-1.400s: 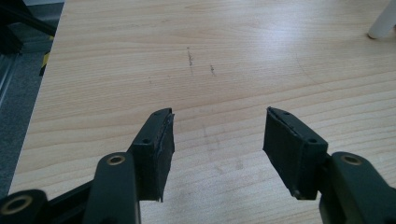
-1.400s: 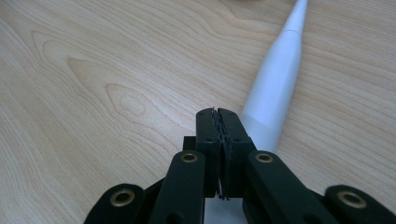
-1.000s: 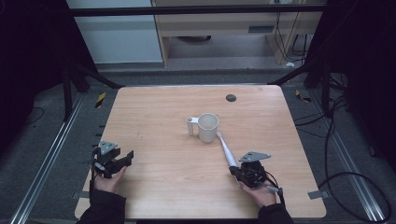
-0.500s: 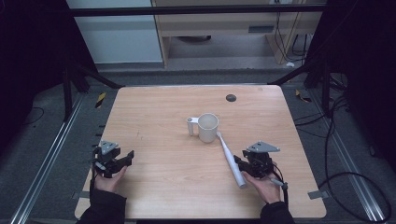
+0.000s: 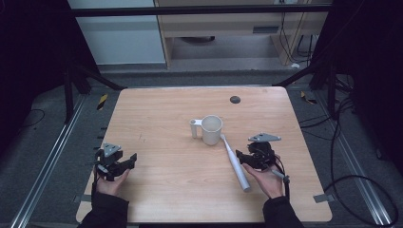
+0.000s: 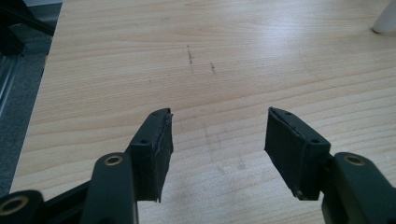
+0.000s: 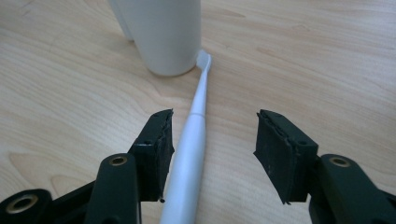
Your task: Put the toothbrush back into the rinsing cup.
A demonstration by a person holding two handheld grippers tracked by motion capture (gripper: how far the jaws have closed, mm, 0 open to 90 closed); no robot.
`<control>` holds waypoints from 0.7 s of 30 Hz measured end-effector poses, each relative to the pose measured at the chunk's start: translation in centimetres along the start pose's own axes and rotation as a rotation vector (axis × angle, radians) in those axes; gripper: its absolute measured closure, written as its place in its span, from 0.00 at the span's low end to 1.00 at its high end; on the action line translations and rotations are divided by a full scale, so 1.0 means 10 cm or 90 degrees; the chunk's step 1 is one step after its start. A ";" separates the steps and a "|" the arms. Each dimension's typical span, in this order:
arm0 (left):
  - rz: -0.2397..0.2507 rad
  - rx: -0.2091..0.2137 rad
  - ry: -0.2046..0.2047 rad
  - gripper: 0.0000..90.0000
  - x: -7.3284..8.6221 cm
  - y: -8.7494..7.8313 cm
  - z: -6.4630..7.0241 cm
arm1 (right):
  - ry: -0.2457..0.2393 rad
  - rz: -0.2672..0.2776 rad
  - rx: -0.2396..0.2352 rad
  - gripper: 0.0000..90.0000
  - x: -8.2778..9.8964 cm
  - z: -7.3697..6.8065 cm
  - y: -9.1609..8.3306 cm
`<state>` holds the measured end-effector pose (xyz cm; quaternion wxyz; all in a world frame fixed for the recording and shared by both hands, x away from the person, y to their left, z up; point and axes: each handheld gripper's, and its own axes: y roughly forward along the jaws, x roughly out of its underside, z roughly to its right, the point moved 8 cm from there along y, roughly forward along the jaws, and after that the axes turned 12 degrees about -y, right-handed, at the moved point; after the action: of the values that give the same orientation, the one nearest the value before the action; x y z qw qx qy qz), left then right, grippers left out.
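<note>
So rn we've got the toothbrush [image 5: 234, 161] lying flat on the table [image 5: 157, 114], head end touching the base of the white mug [image 5: 211, 129], handle running back toward our right hand. In the right gripper view the brush [image 7: 194, 140] sits between the jaws but hugs the left one, w/ a clear gap to the other pad, so nothing's squeezing it. The right gripper [image 5: 251, 158] has just been opening up, and it's now about mid-wide w/ the brush loose between the jaws, not held. It sits just beside the handle, on its right.

Why it's lying like that, imo: the brush got set down leaning into the mug so it can't roll off, and the jaws are spread so we can pull away w/o dragging it along.

Left gripper [image 5: 115, 163] is parked near the table's left edge, well apart from mug and brush. Its jaws stand wide w/ bare wood between them [image 6: 217, 135], holding nothing. Prob just kept out of the way since this bit is a one-hand job.
</note>
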<state>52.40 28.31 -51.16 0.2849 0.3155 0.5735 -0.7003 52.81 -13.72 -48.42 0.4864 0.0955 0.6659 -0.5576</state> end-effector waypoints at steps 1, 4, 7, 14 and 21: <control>0.000 0.000 0.000 0.45 0.00 0.00 0.00 | 0.001 -0.004 0.001 0.51 -0.03 0.00 0.01; 0.000 0.001 -0.001 0.45 0.00 0.00 0.00 | -0.009 -0.017 0.002 0.51 -0.09 0.00 0.06; 0.000 0.001 0.000 0.45 0.00 0.00 0.00 | -0.018 -0.027 0.006 0.52 -0.15 -0.01 0.10; -0.001 0.003 0.001 0.45 0.00 0.00 0.00 | -0.025 -0.056 0.009 0.56 -0.18 -0.02 0.21; -0.001 0.003 0.002 0.45 0.00 0.00 0.00 | -0.024 -0.082 0.001 0.60 -0.13 -0.03 0.30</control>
<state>52.43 28.27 -51.16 0.2825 0.3165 0.5728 -0.7013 55.32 -11.85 -49.38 0.4620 0.0421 0.6610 -0.5898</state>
